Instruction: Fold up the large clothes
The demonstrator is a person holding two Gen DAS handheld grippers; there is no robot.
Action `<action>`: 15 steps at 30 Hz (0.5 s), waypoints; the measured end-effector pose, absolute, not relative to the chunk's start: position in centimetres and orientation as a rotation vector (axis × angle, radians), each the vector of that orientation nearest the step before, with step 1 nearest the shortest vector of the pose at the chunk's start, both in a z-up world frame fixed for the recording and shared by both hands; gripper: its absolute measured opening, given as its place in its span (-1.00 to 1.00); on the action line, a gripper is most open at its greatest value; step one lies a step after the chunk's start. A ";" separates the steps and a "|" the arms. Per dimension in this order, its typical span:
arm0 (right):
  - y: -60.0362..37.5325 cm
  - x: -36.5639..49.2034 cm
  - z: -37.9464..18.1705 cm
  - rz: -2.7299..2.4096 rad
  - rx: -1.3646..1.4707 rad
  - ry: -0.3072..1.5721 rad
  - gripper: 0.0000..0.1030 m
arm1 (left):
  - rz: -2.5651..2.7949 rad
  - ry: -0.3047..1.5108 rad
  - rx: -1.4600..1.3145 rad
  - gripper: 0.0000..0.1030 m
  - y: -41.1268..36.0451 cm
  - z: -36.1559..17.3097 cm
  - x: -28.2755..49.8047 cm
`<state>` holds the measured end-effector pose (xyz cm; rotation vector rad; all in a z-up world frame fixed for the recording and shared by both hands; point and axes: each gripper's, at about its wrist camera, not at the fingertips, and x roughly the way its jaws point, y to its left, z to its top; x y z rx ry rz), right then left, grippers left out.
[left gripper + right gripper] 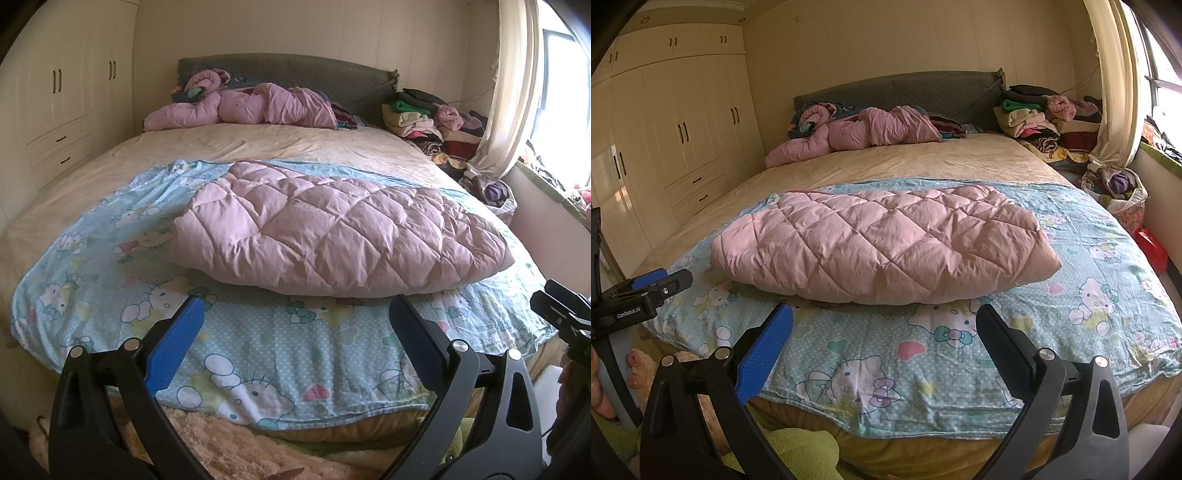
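1. My left gripper (295, 308) has its jaws spread wide and holds nothing; it hangs over the near edge of the bed (110, 162).
2. My right gripper (884, 315) is likewise spread wide with nothing between the fingers, at the same near edge. It also shows at the right border of my left camera.
3. The pink quilted coat (343, 232) lies folded into a puffy bundle just ahead of both grippers, beyond the fingertips and not touching them.
4. The coat rests on a blue cartoon-print sheet (258, 343), which runs under my fingers and drapes over the bed's near edge.
5. Far ahead, by the grey headboard (923, 92), I see a crumpled pink garment (857, 136).
6. Ahead and to my right sits a pile of folded clothes (1034, 118); a cream wardrobe (676, 122) stands to my left.
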<state>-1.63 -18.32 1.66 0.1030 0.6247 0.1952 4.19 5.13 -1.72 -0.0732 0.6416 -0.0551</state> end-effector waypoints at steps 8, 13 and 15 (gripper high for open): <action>-18.3 -1.6 1.8 0.195 0.099 0.626 0.92 | -0.054 0.642 -0.071 0.82 5.1 -1.7 4.2; -18.2 -1.6 1.8 0.200 0.099 0.626 0.92 | -0.054 0.641 -0.073 0.82 5.2 -1.7 4.2; -18.3 -1.6 1.9 0.201 0.098 0.626 0.92 | -0.055 0.641 -0.073 0.82 5.2 -1.7 4.2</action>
